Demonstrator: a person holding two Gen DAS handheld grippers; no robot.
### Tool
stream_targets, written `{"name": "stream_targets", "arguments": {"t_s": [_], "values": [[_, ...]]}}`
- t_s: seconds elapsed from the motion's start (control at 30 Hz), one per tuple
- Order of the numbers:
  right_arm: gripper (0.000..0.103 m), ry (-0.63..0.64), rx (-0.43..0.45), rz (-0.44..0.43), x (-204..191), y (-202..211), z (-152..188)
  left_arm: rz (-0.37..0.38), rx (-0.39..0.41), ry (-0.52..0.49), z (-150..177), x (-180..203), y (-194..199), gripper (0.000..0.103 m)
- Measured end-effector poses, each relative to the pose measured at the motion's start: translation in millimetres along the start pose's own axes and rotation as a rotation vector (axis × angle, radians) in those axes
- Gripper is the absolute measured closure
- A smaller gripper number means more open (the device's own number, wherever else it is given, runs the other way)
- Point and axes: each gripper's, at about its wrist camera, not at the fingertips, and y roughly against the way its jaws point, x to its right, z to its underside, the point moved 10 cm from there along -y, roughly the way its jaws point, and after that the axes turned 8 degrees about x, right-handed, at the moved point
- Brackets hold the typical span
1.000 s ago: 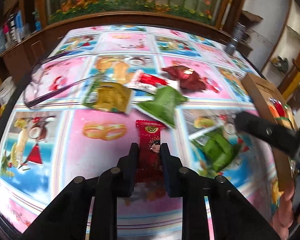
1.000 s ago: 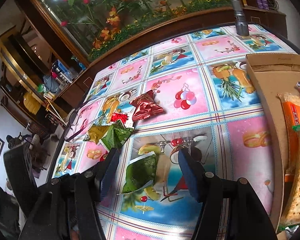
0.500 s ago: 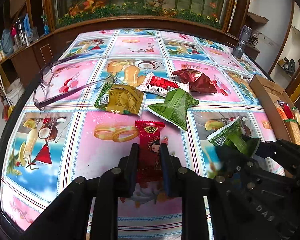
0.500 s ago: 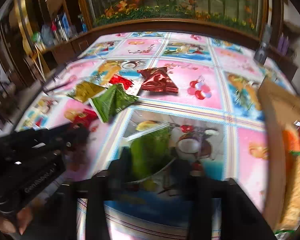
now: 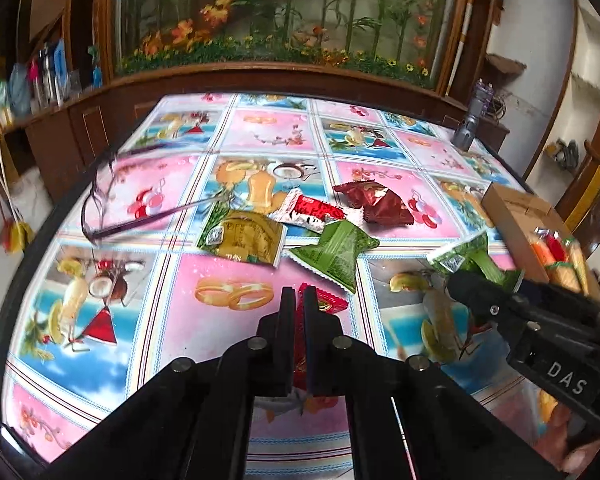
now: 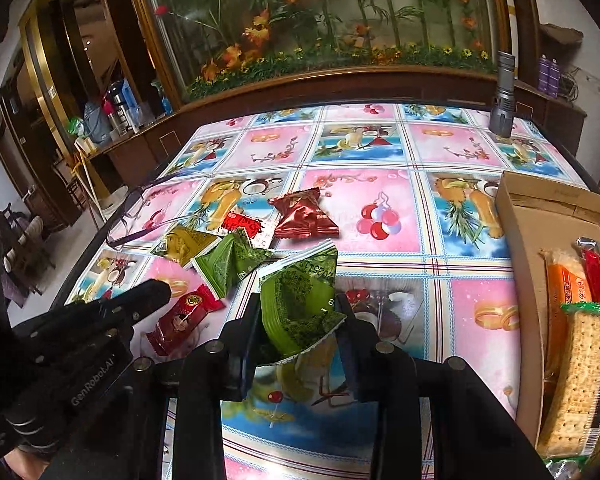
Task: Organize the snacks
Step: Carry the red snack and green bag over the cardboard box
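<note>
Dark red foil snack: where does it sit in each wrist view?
Left wrist: dark red foil snack right of centre, upper middle, just beyond the green packets.
Right wrist: snack at centre, upper middle, left of the cherry tile.
Shared landmark: grey flashlight upright at the table's far right.
</note>
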Motion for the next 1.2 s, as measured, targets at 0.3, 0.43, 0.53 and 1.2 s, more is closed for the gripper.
{"name": "stream_targets", "arguments": {"t_s": [0.3,0.43,0.53,1.2], "values": [[0.065,-0.032,-0.001,0.000,6,2,-1,0.069,-0.079,0.110,10,-8,-10,0.043],[0.065,-0.030,-0.001,-0.002,4,3,-1,0.010,-0.056,-0.019,12,6,-14,0.064],[0.065,-0.036,0.001,-0.003,5,3,-1,-0.016,-0.085,-0.067,21,9,-24,0.079],[0.065,-0.026,0.016,-0.020,1,6,-2,-0.188,0.155,-0.146,-13,3,18,0.085]]}}
